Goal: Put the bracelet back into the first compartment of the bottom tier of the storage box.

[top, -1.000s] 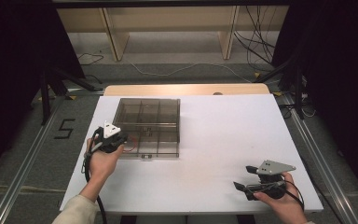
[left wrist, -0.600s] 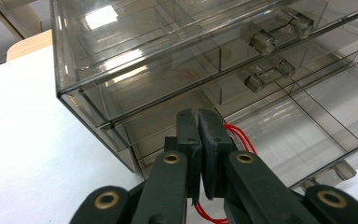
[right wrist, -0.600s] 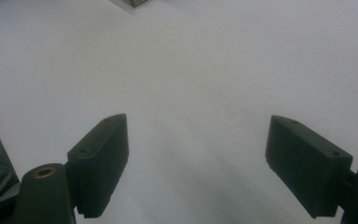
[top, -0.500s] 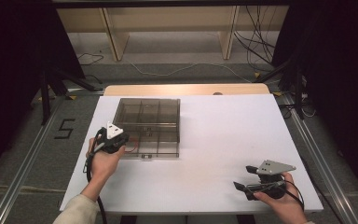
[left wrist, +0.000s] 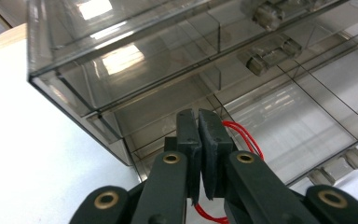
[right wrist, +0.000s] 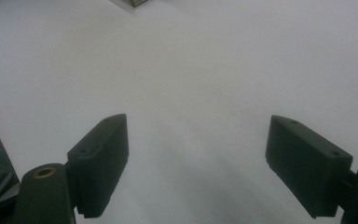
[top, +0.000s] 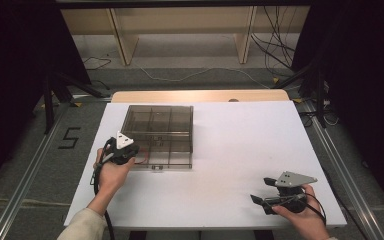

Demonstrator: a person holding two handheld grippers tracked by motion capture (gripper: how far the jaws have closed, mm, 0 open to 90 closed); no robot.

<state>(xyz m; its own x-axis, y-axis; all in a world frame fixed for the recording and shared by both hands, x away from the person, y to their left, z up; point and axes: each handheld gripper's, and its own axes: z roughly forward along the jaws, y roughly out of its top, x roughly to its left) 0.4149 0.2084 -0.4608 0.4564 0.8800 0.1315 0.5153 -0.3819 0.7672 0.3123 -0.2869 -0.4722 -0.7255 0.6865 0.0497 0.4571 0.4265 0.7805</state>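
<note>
The left gripper (left wrist: 199, 135) is clamped tight on a thin red wire (left wrist: 244, 135), held at the near-left corner of the smoky compartment box (top: 160, 135), which sits on the left half of the white desk (top: 240, 150). In the left gripper view the lid is seen raised, w/ the wire loop hanging just over the front-left compartment; whether it touches the floor of that cell cannot be told. The right gripper (top: 269, 196) rests near the desk's front-right corner, well apart from the box, jaws spread wide and empty, approx. level w/ the surface.

The step in hand is judged to be placing the wire into that corner cell. For this to be done well, the tips should be brought lower inside the cell walls before release, so the springy loop is not flicked out over the rim. The jaws should be opened slowly, then lifted straight up, clear of the raised lid edge. The box could be steadied w/ the idle gripper if it slides.
</note>
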